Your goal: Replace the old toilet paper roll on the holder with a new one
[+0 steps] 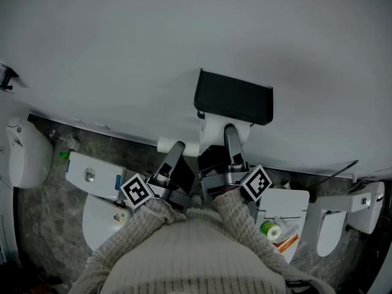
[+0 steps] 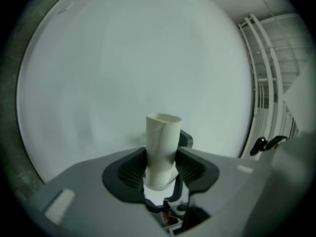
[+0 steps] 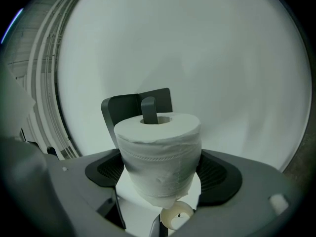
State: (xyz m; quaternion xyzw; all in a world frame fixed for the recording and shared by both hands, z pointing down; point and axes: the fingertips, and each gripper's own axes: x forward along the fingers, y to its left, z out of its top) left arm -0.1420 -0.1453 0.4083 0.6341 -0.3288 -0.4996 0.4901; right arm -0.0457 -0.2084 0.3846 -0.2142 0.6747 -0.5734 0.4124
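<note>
In the head view a black holder [image 1: 233, 97] is fixed to the white wall. My right gripper [image 1: 228, 135] is shut on the new white toilet paper roll [image 1: 222, 129] just below it. In the right gripper view the roll [image 3: 159, 154] sits between the dark pads, with the holder's black peg [image 3: 149, 110] standing in its core and the back plate [image 3: 121, 108] behind. My left gripper [image 1: 176, 149] is shut on the old bare cardboard tube [image 1: 170, 145], to the left of the holder. In the left gripper view the tube [image 2: 162, 147] stands between the jaws, in front of the wall.
A dark stone floor runs along the foot of the wall. On it stand a white toilet [image 1: 92, 175] at the left, another white fixture [image 1: 24, 155] at the far left, and a toilet [image 1: 288, 202] with a green-capped bottle [image 1: 269, 229] at the right. White rails [image 2: 269, 93] show at the right.
</note>
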